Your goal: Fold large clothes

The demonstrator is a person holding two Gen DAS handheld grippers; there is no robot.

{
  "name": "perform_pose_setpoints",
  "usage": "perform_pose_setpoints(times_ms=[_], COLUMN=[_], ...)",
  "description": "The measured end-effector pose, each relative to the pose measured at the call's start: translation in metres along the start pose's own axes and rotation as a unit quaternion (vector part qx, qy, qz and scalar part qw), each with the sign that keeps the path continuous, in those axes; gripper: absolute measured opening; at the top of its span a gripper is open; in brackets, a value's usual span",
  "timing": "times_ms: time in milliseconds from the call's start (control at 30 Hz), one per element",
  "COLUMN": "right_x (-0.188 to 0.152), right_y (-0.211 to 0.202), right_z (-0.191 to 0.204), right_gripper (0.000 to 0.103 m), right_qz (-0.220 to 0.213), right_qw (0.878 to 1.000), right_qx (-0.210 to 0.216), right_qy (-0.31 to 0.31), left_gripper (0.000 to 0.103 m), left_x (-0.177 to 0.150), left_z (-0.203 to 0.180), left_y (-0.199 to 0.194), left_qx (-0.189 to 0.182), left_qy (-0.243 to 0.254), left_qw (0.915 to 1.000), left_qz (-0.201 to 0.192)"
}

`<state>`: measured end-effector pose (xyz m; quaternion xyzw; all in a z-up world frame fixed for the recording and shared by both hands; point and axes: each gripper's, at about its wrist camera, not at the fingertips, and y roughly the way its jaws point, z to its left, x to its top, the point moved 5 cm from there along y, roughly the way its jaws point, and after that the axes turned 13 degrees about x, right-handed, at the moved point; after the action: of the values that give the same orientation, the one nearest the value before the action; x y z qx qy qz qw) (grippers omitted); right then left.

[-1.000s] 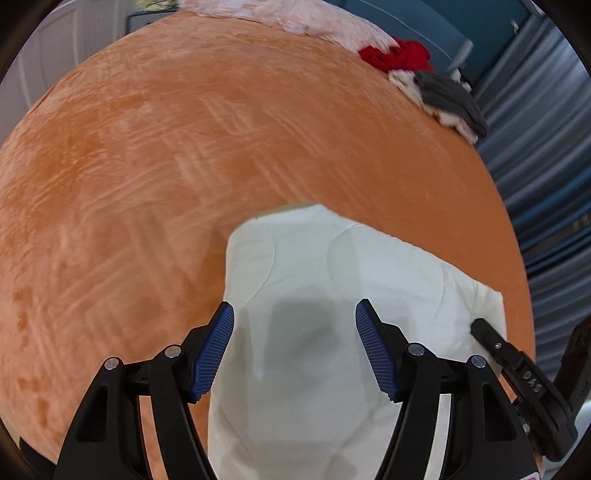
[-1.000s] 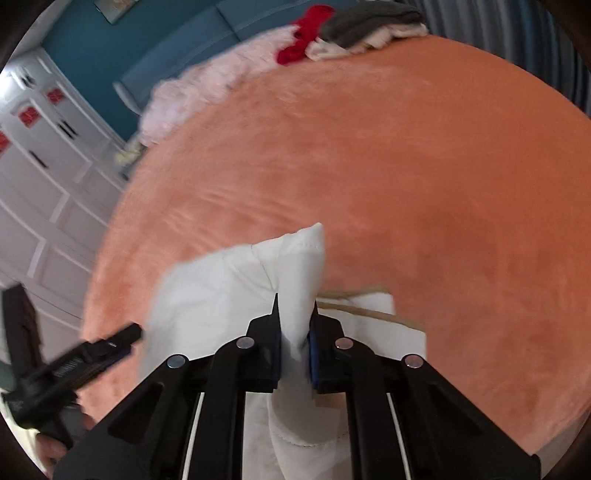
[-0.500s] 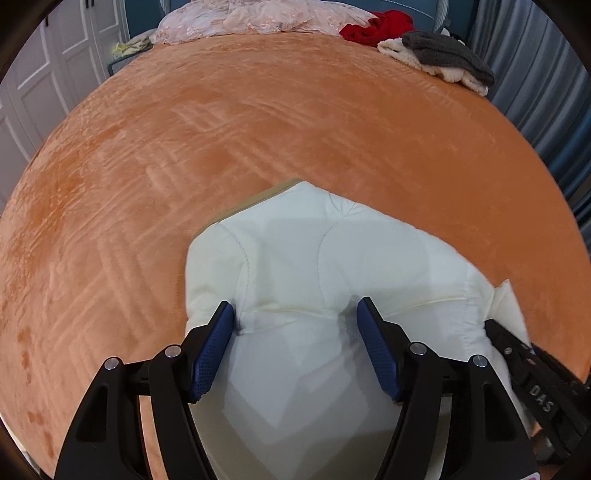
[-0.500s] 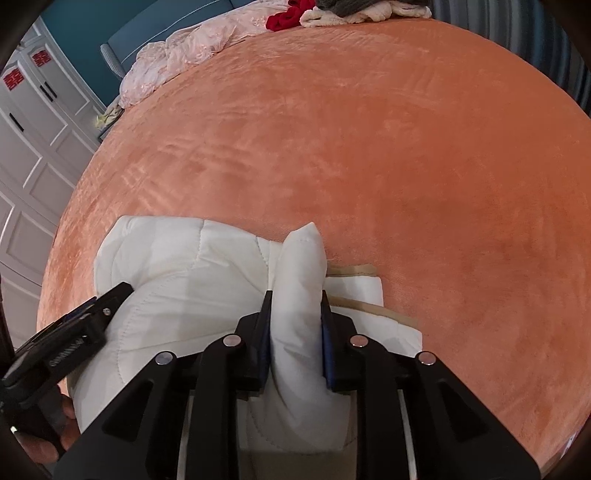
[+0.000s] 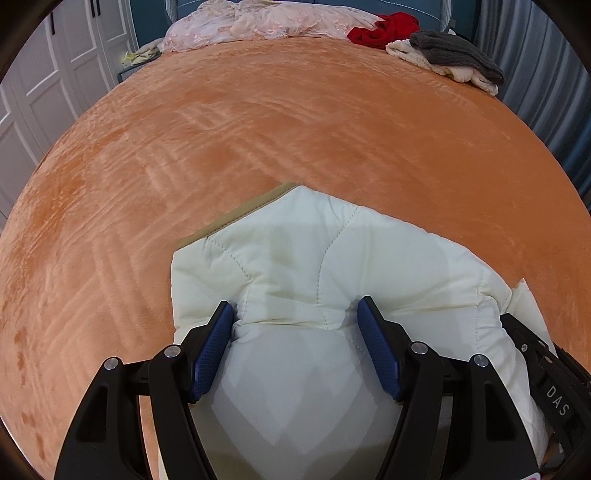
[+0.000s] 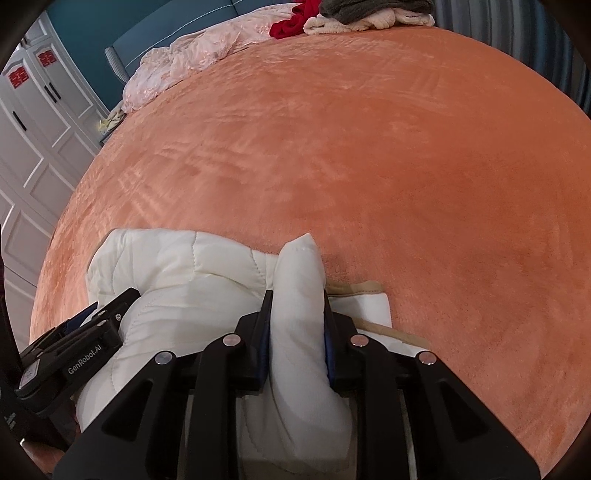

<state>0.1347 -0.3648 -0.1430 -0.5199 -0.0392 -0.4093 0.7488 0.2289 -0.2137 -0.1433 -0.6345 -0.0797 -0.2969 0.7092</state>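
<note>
A cream quilted padded garment (image 5: pixel 332 258) lies folded at the near edge of an orange bed cover (image 5: pixel 295 122). My left gripper (image 5: pixel 295 314) is open, its blue pads pressed down into the garment's top. My right gripper (image 6: pixel 297 299) has parted a little around a thick fold of the same garment (image 6: pixel 299 332), which still fills the gap between the pads. The garment's tan trim (image 6: pixel 354 288) shows to the right of that fold. Each gripper shows at the edge of the other's view.
At the far end of the bed lie a pink lace cloth (image 5: pixel 266 18), a red garment (image 5: pixel 384 29) and a grey and cream knit pile (image 5: pixel 450 59). White wardrobe doors (image 5: pixel 37 92) stand to the left, grey curtains (image 5: pixel 535 66) to the right.
The left gripper came down from above the garment and now presses into it. The right gripper lowered its fold onto the bed and its jaws have widened around it.
</note>
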Motion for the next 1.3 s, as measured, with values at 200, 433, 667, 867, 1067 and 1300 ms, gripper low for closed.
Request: perform_pose_setpoints(times_ms=[200, 433, 667, 867, 1067, 1300], right_x=[0.000, 0.001, 0.010, -0.015, -0.071, -0.099], right_y=[0.002, 0.002, -0.046, -0.126, -0.155, -0.157], right_z=[0.000, 0.002, 0.003, -0.008, -0.019, 0.019], right_gripper=[0.021, 0.021, 0.038, 0.060, 0.061, 0.052], right_qz=[-0.007, -0.015, -0.042, -0.052, -0.011, 0.020], right_qw=[1.000, 1.000, 0.999, 0.999, 0.998, 0.997], right_qx=[-0.002, -0.002, -0.010, -0.010, 0.039, 0.071], right_qy=[-0.002, -0.003, 0.012, 0.000, 0.038, -0.005], left_gripper=[0.067, 0.069, 0.075, 0.075, 0.075, 0.075], left_x=[-0.001, 0.000, 0.000, -0.033, -0.079, -0.111], left_z=[-0.001, 0.000, 0.021, 0.061, 0.090, 0.083], left_y=[0.002, 0.003, -0.022, -0.066, -0.087, -0.114], left_qx=[0.010, 0.020, -0.004, -0.081, -0.120, -0.130], left_qy=[0.002, 0.001, -0.020, -0.057, -0.110, -0.093], left_qw=[0.9999, 0.9997, 0.9998, 0.9947, 0.9840, 0.9846], left_qz=[-0.009, -0.015, -0.003, 0.029, 0.070, 0.070])
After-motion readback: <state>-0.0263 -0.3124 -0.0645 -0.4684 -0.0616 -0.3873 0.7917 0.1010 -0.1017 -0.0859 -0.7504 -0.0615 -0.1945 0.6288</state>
